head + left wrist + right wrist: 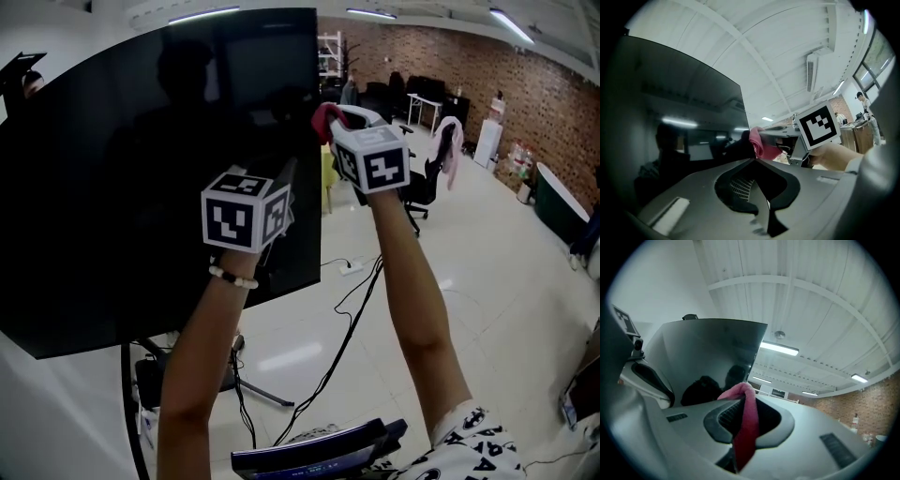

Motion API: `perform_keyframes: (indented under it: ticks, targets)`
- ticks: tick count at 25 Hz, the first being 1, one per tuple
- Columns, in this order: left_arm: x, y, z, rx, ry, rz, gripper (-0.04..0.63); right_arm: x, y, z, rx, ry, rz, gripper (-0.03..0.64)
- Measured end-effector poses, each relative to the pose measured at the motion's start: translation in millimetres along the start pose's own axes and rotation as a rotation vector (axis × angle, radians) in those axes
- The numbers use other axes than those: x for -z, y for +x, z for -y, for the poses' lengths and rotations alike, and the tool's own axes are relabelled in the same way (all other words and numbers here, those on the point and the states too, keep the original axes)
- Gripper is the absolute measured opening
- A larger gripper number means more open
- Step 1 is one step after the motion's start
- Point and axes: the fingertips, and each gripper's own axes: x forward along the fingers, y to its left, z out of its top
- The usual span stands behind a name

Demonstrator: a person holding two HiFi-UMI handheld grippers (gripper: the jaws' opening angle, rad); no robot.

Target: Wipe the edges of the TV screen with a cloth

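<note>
The right gripper [743, 398] has its jaws closed on a pink cloth [746, 423]. A fold of it bulges out past the jaw tips and the rest hangs back between the pads. In the head view the cloth [325, 117] sits at the right-hand edge of the TV screen [141, 187], a little below the top corner. It lies right against the bezel, though no view shows clearly whether the fabric is pressed to it or only just beside it.

The left gripper [753, 161] has its jaws brought together with nothing between them. It is held up in front of the dark panel, lower than the right one and inside the screen's right edge. Its own view looks across the glass at the cloth [759, 143] and the other gripper's marker cube [816, 125].

In the head view each gripper's marker cube covers most of its jaws, so their state reads only from the gripper views. The screen runs out of the head view at the left, and only part of its stand [127, 394] shows below it. The glass is black and off — dim reflections of a figure and ceiling lights show in it. A bead bracelet [232, 277] circles the left wrist, and cables [352, 309] trail over the pale floor.
</note>
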Motion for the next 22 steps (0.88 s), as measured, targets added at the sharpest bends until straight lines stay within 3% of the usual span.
perform_keyframes:
  ticks: [5, 9, 14, 22]
  targets:
    - [-39.8, -0.2, -13.1, 0.001, 0.022, 0.043, 0.006, -44.8, 10.5, 8.9, 0.031, -0.043, 0.036, 0.054]
    - [-44.1, -2.3, -10.5, 0.008, 0.036, 0.051, 0.006, -55.1, 8.7, 14.0, 0.047, -0.05, 0.052, 0.054]
    - [-73.0, -5.3, -37.0, 0.01, 0.062, 0.068, 0.006, -112.9, 31.8, 22.9, 0.065, -0.098, 0.106, 0.054]
    - [-107.8, -19.4, -26.6, 0.0, 0.104, 0.099, 0.006, -174.3, 26.1, 55.2, 0.119, -0.191, 0.122, 0.055]
